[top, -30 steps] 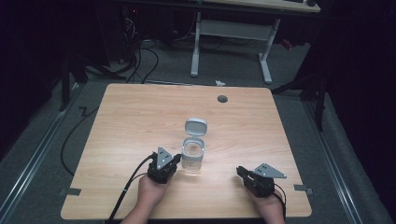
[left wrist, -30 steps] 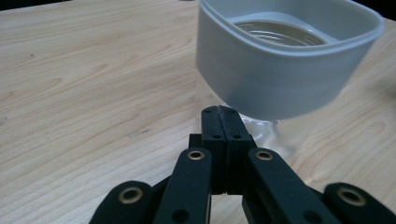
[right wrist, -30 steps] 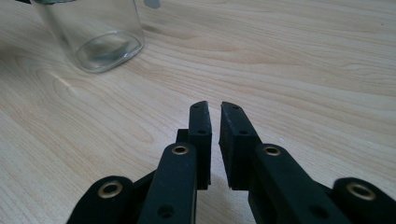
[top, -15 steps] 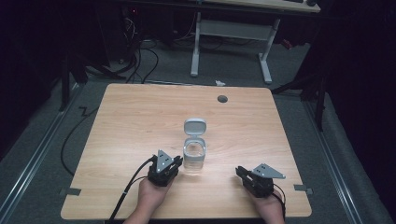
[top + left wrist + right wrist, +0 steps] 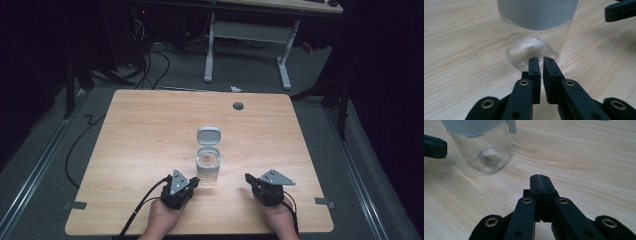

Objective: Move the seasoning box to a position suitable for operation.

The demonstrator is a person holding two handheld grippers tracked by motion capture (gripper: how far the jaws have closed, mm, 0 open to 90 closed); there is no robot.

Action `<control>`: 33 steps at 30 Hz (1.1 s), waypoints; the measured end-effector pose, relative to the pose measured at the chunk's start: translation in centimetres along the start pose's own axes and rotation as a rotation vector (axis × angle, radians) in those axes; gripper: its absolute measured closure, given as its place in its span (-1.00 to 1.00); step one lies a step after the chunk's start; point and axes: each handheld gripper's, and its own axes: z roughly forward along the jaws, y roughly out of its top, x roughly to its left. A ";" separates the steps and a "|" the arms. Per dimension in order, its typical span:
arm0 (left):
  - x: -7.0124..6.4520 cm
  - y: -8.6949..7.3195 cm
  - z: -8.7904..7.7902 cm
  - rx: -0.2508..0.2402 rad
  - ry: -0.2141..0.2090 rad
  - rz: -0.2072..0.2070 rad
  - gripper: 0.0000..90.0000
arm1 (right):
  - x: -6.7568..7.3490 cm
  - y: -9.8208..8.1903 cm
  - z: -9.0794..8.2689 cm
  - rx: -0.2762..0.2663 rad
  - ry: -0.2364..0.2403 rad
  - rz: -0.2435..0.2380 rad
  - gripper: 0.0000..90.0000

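While the right gripper (image 5: pixel 541 178) has just closed empty at five o'clock of the jar (image 5: pixel 208 166), the left gripper (image 5: pixel 541 60), nearly closed, holds nothing, so grasping hasn't begun.

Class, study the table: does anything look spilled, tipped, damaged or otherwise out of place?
Nothing stands out. The clear jar stands upright on the table with its hinged lid flipped open behind it; no spill or damage shows.

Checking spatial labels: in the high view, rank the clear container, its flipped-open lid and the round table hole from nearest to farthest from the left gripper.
1. Clear container, just right of the left gripper.
2. Flipped-open lid, behind the container.
3. Round table hole, near the far edge.
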 end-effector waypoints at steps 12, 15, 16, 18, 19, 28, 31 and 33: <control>-0.9 -0.6 0.8 0.054 -0.028 0.017 0.86 | 0.3 3.4 1.5 -0.052 0.031 -0.020 1.00; -1.2 -0.9 1.1 0.060 -0.037 0.032 0.88 | 0.2 4.3 2.2 -0.057 0.030 -0.011 1.00; -1.3 -0.9 1.1 0.061 -0.039 0.031 0.89 | 0.2 4.6 2.4 -0.058 0.028 -0.009 1.00; -1.4 -0.9 1.2 0.057 -0.040 0.036 0.90 | 0.2 5.2 2.8 -0.059 0.023 -0.006 1.00; -1.5 -0.9 1.3 0.055 -0.041 0.031 0.91 | 0.1 5.5 3.0 -0.057 0.020 -0.003 1.00; -1.4 -1.0 1.4 0.011 -0.025 0.013 1.00 | -0.3 8.0 4.9 -0.060 0.005 -0.017 1.00; -1.1 -0.7 1.4 0.008 -0.020 -0.019 1.00 | -0.5 8.6 5.4 -0.063 -0.002 -0.016 1.00; -1.1 -0.7 1.4 0.007 -0.016 -0.025 1.00 | -0.5 9.1 5.7 -0.069 -0.002 -0.010 1.00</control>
